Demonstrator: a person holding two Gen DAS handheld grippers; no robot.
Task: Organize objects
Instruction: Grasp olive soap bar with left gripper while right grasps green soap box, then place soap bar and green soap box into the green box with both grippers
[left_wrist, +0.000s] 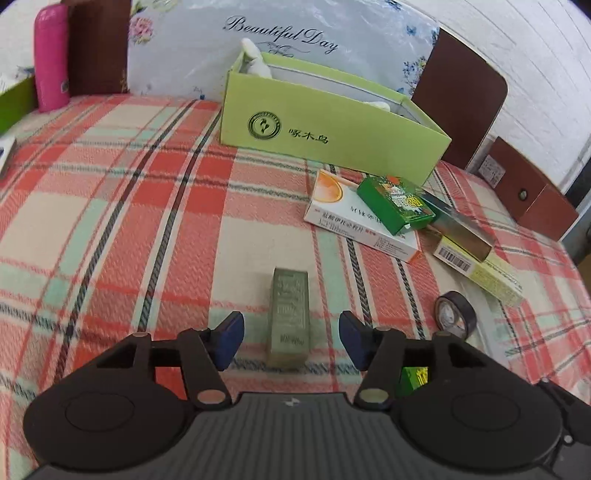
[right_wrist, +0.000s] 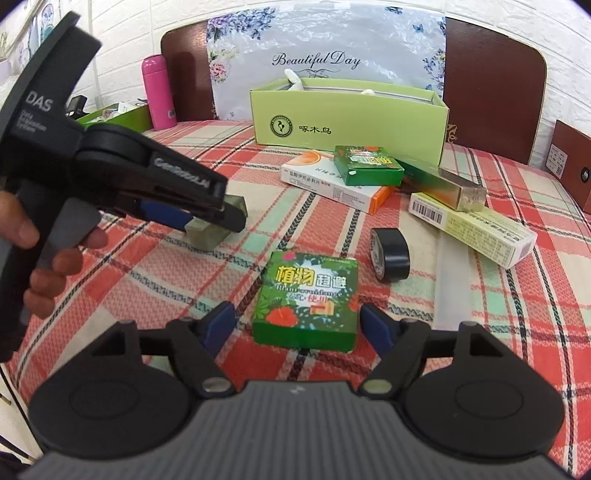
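The plaid bedspread (left_wrist: 110, 206) fills both views. At top centre of each frame stands the open light-green box (right_wrist: 347, 118), the likely destination, with something white poking out at its far end; whether it holds more than that is hard to say from this angle. Right of centre, a loose heap lies near the box's front: a white and orange medicine carton (right_wrist: 332, 184), a green packet (right_wrist: 367, 166) lying on it, a metallic green carton (right_wrist: 443, 184) and a long pale-yellow barcoded carton (right_wrist: 476, 229). Below these stands a roll of black tape (right_wrist: 391, 254).

Low in the right wrist view, a flowered green box (right_wrist: 308, 302) lies flat between the wide-open fingers of the right gripper (right_wrist: 299, 326), ungripped. Low in the left wrist view, a slim grey-green carton (left_wrist: 289, 317) lies between the spread fingers of the left gripper (left_wrist: 291, 339), also ungripped.

Judging by this, sorting has barely begun: nearly everything remains on the bed.
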